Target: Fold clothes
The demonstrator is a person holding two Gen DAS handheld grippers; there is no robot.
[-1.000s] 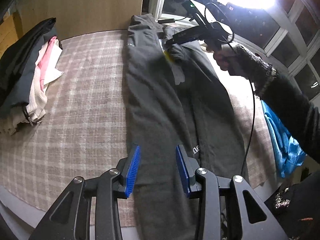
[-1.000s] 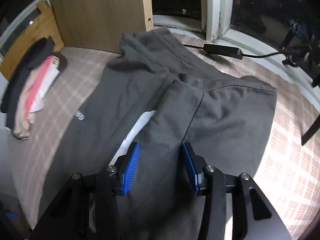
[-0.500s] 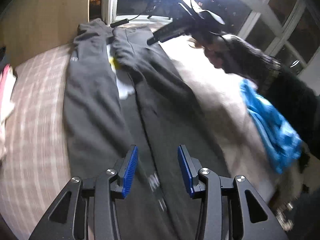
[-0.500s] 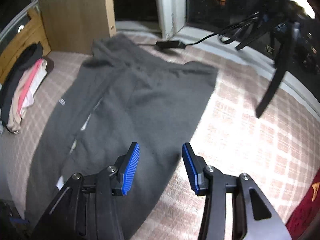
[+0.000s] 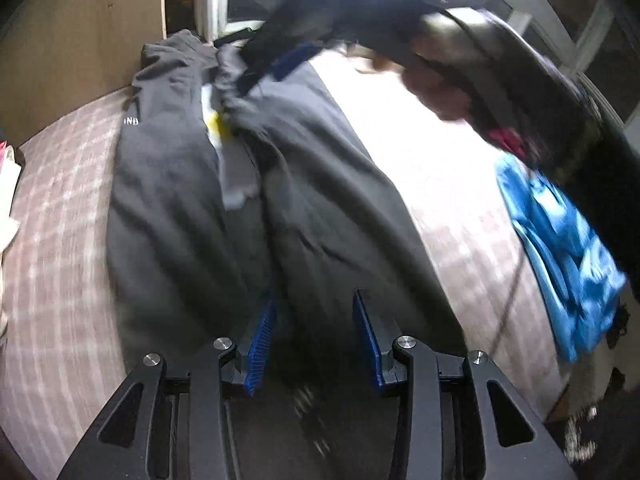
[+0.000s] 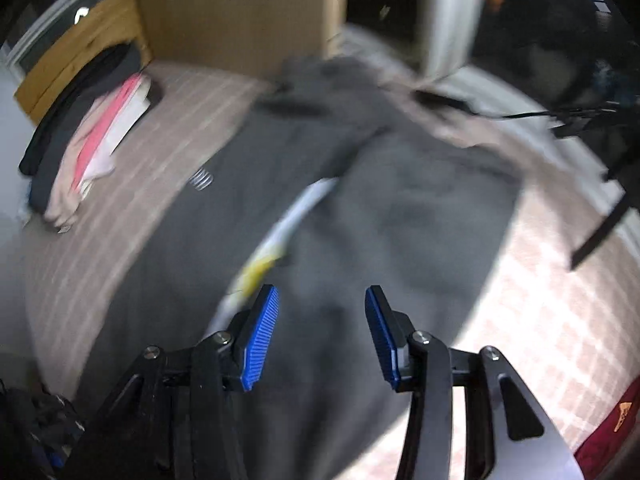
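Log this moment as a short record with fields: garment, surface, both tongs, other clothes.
garment: dark grey trousers spread flat, white lining showing at the middle
surface: checked bedcover
left tongs: open, over the leg end of the trousers
right tongs: open, above the waist end, nothing gripped
other clothes: folded pile by the wooden headboard; blue garment at the bed's edge

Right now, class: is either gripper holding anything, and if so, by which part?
Nothing is held. The left gripper and right gripper are both open above the grey trousers, with only cloth showing behind their gaps.
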